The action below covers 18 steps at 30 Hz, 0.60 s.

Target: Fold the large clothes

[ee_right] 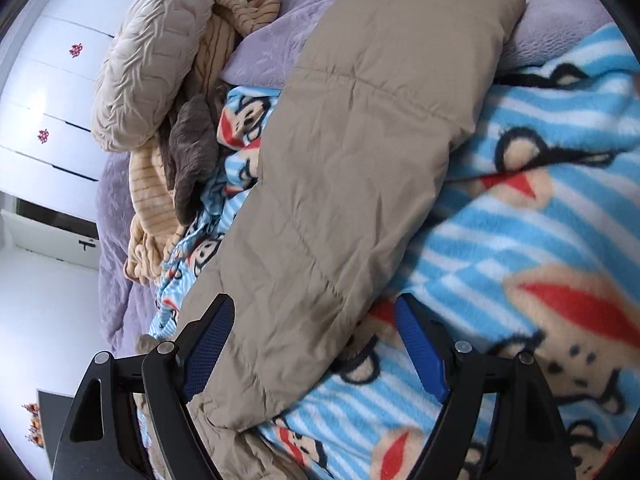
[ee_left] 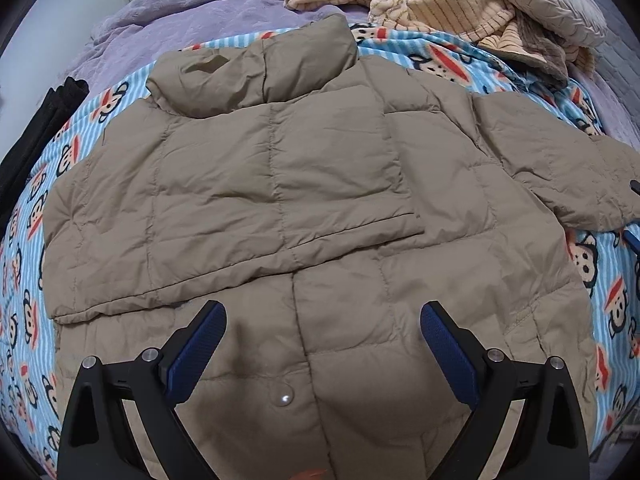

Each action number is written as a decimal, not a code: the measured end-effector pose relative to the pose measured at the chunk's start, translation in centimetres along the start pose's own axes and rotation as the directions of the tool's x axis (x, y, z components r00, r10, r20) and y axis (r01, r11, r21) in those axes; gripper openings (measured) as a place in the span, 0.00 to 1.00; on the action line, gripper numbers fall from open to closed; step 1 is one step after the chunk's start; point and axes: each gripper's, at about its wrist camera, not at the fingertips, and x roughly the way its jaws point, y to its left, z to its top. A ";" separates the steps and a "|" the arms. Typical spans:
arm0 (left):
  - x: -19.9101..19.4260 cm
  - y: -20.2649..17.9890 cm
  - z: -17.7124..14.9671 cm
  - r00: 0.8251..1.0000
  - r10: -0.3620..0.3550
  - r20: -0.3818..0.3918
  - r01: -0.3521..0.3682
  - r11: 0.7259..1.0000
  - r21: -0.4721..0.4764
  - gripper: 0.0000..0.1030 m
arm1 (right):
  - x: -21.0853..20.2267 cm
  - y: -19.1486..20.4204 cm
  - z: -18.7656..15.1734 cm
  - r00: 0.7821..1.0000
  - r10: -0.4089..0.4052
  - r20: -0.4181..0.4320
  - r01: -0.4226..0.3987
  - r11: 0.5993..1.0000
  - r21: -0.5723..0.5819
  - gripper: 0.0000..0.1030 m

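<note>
A tan quilted puffer jacket (ee_left: pixel 280 184) lies front-up on a blue striped monkey-print blanket (ee_left: pixel 24 320). Its left sleeve is folded across the chest; its right sleeve (ee_left: pixel 560 176) stretches out to the right. My left gripper (ee_left: pixel 323 316) hovers open over the jacket's lower front, near a snap button (ee_left: pixel 285 399), with nothing between its fingers. In the right wrist view that outstretched sleeve (ee_right: pixel 352 168) runs away from me, and my right gripper (ee_right: pixel 314 308) stands open around its near part, the left finger (ee_right: pixel 212 340) by one edge and the right finger (ee_right: pixel 420 348) over the blanket (ee_right: pixel 540 220).
A purple bedspread (ee_left: pixel 192 8) covers the bed beyond the blanket. A heap of striped beige clothes (ee_left: pixel 440 4) and a crinkled cushion (ee_left: pixel 548 0) sit at the far right. Dark clothing (ee_left: pixel 36 128) lies at the left edge. White cupboards (ee_right: pixel 48 100) stand beside the bed.
</note>
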 end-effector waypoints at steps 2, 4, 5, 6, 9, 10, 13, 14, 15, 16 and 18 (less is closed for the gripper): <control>0.1 -0.3 0.2 1.000 0.015 0.006 -0.014 1.000 -0.019 0.95 | 0.6 -0.5 1.2 1.000 0.029 0.001 -0.029 0.998 0.047 0.82; 0.3 -0.5 0.4 1.000 0.022 0.007 -0.021 0.999 -0.030 0.95 | 1.0 -0.4 2.1 0.998 0.068 0.007 -0.068 0.995 0.077 0.82; 0.5 -0.5 0.5 1.000 0.016 0.002 -0.016 0.999 -0.039 0.95 | 1.1 -0.2 2.6 0.996 0.084 0.011 -0.084 0.993 0.082 0.82; 0.7 -0.5 0.5 1.000 0.003 -0.009 -0.004 0.999 -0.047 0.95 | 1.3 0.0 3.0 0.995 0.095 0.014 -0.096 0.992 0.087 0.82; 1.1 -0.6 0.7 0.999 -0.034 -0.034 0.032 0.998 -0.055 0.95 | 1.9 0.4 3.7 0.992 0.125 0.013 -0.125 0.985 0.115 0.82; 1.0 -0.6 0.7 0.999 -0.037 -0.029 0.035 0.998 -0.057 0.95 | 2.1 0.5 3.8 0.991 0.135 0.013 -0.135 0.983 0.128 0.82; 0.6 0.1 1.0 0.999 -0.039 -0.016 0.037 0.996 -0.079 0.95 | 2.7 0.9 3.9 0.989 0.150 -0.005 -0.147 0.976 0.162 0.82; 0.5 0.5 1.1 0.999 -0.033 -0.013 0.031 0.995 -0.090 0.95 | 2.9 1.0 3.9 0.989 0.150 -0.014 -0.145 0.974 0.175 0.80; 0.4 1.0 1.2 0.999 -0.034 -0.009 0.033 0.994 -0.102 0.95 | 3.1 1.1 3.8 0.988 0.155 -0.020 -0.148 0.970 0.191 0.70; 0.3 1.6 1.2 0.999 -0.036 -0.003 0.035 0.993 -0.115 0.95 | 3.3 1.2 3.7 0.986 0.162 -0.032 -0.153 0.967 0.204 0.61; 0.0 2.8 1.3 0.999 -0.035 0.012 0.036 0.990 -0.136 0.95 | 3.9 1.7 3.4 0.982 0.179 -0.063 -0.163 0.966 0.202 0.16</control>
